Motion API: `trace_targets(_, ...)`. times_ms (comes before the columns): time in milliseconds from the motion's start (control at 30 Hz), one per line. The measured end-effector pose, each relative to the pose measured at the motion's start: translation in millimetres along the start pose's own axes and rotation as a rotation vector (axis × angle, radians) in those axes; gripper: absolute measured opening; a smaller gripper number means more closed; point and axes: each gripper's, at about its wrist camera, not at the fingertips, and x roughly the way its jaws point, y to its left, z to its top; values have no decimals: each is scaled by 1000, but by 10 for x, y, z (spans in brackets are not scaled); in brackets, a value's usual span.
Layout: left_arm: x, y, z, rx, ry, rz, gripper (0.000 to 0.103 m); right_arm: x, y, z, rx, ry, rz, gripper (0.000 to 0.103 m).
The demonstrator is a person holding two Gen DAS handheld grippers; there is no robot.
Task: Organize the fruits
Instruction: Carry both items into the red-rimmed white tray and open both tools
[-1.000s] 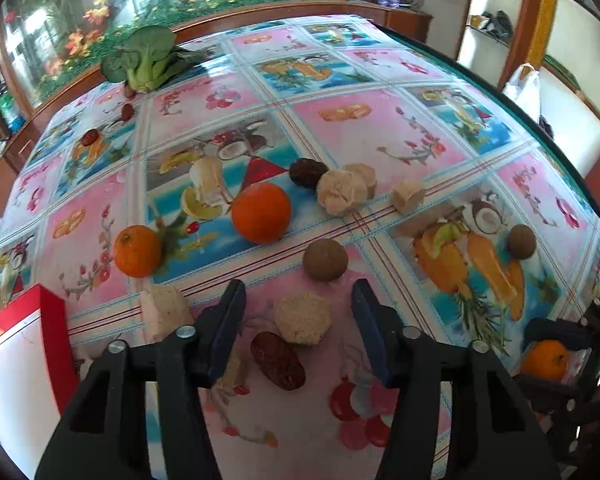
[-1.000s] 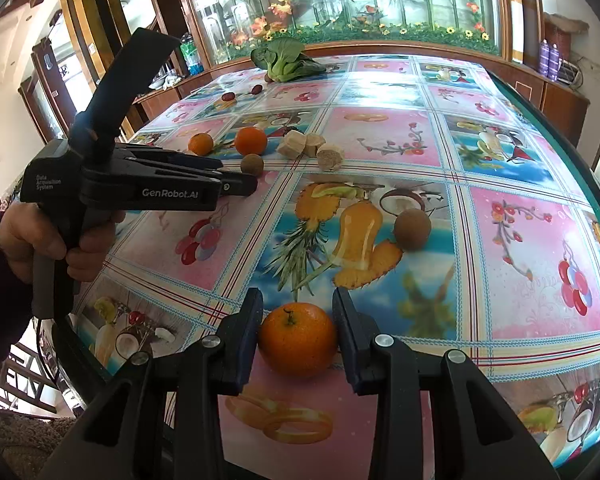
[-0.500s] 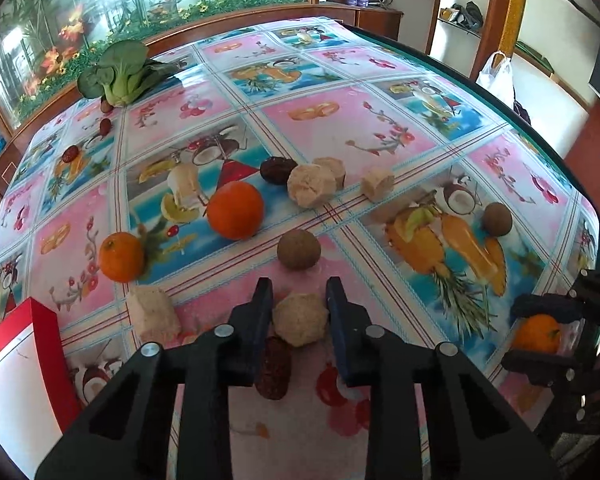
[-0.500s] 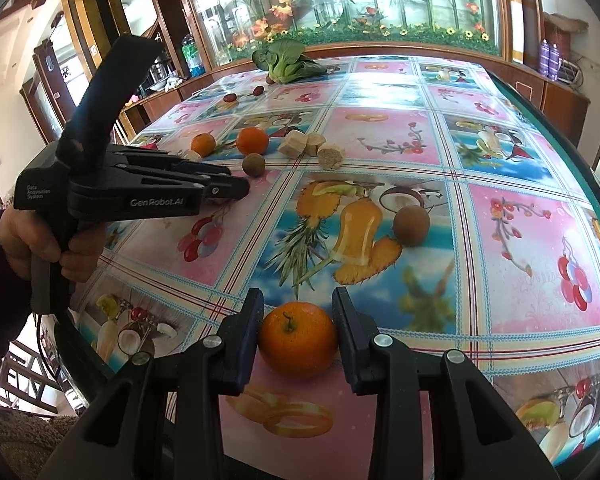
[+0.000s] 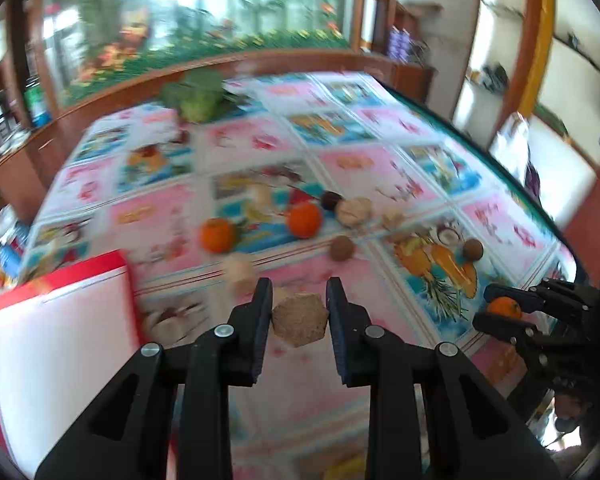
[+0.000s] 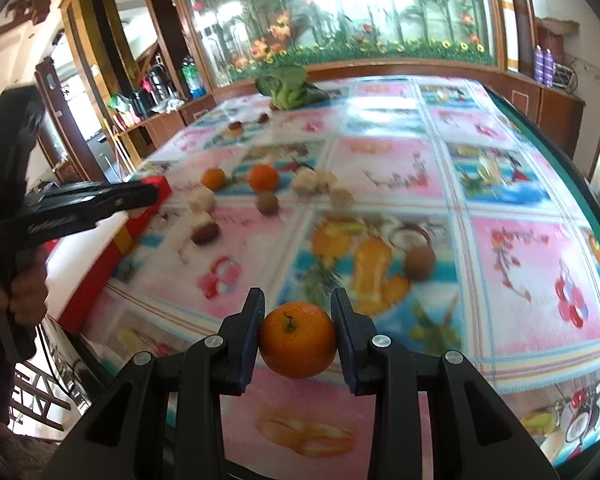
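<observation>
My left gripper [image 5: 299, 304] is shut on a tan hexagonal cake [image 5: 299, 323] and holds it above the table. My right gripper [image 6: 298, 320] is shut on an orange [image 6: 298, 338], lifted over the table's near edge; it also shows in the left wrist view [image 5: 504, 307]. On the fruit-print tablecloth [image 5: 380, 168] lie two oranges [image 5: 305, 219] [image 5: 217, 234], two brown round fruits [image 5: 342, 247] [image 5: 472, 249], tan cakes [image 5: 354, 211] and a dark date [image 6: 205, 235]. A red-rimmed white box [image 5: 56, 336] is at the left.
A green leafy vegetable [image 5: 196, 96] lies at the table's far edge, with small dark fruits [image 6: 236, 126] near it. Wooden cabinets and a flowered window stand behind. The table's green edge [image 5: 500, 176] runs down the right. My left hand's gripper body [image 6: 60, 212] is at the left.
My left gripper has lifted the tan cake off the table and swung left toward the red box. My right gripper has risen slightly with the orange.
</observation>
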Motion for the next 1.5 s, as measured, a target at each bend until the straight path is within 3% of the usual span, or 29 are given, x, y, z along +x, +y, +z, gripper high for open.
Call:
trace_targets(300,-645,734,-435,-190,-87,181,29,219,808,409,-114,-27,128,34)
trace_targets(500,-826,1186,-821,-292,-58,282,29,603,1548,571,-203,15,230,33)
trace_targets(633,-869,1364,-1038,-327,-21,359,29,972,1984,603,-235,89,301,33)
trace_targets(800,-873,1529,-1263,-368,20,379,29,1254,2315,458,-266,177,319,33)
trace_targets(1100,-840,1634,-1471,-404,62,395,30,1238,2356,308,-243,254,314,36)
trace_targets(1167,-841,1618,-1475,-405,65,402,38,1154,2300,323,-235,220,318,38)
trace_targets(1200,-837,1608,-1460,-407,67,410,54,1089,2255,336,-228,190,325,40)
trace_targets(1233,-862,1589,-1458,-409,59,424,63,1010,2196,351,-220,155,329,46)
trace_targets(1300,-918,1529,-1437,-393,37,440,64,855,2051,379,-198,89,327,54)
trace_targets(1333,-939,1505,-1419,-388,31,438,69,800,1983,385,-185,65,324,56)
trace_targets(1400,-958,1447,-1373,-384,14,429,79,717,1814,404,-162,33,310,56)
trace_targets(1500,-956,1279,-1303,-346,2,404,81,624,1538,414,-117,10,274,57)
